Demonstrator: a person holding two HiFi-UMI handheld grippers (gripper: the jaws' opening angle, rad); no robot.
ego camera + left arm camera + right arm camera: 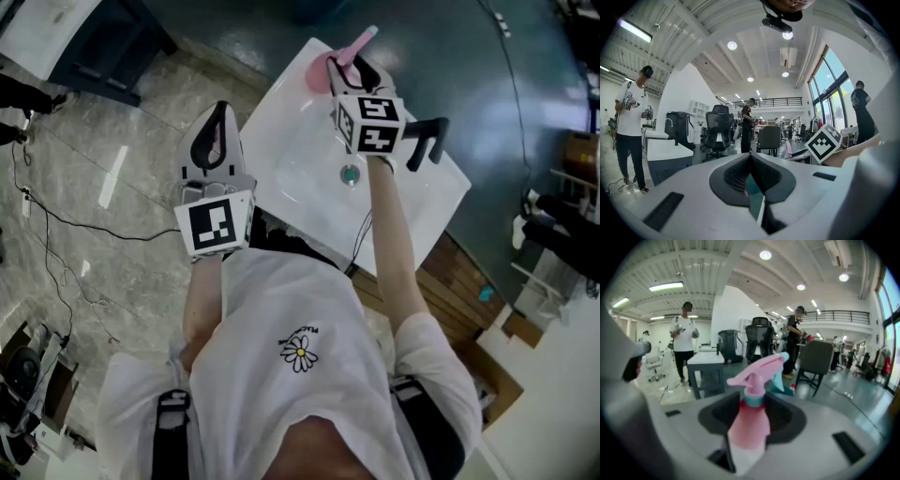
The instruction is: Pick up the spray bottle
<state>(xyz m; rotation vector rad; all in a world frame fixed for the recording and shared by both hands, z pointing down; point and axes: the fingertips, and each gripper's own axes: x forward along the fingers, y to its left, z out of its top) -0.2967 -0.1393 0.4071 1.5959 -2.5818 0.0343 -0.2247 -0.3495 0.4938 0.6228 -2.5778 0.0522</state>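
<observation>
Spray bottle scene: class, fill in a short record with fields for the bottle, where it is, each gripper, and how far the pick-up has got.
object: pink spray bottle, teal collar and trigger
location: far corner of the white table
right gripper: fingers closed on the bottle's body
left gripper: fingers together, nothing between them, held beside the table
task status: bottle gripped; whether it has left the table cannot be told

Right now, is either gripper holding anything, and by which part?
The right gripper holds the spray bottle by its pink body, below the teal collar. The left gripper holds nothing.
</observation>
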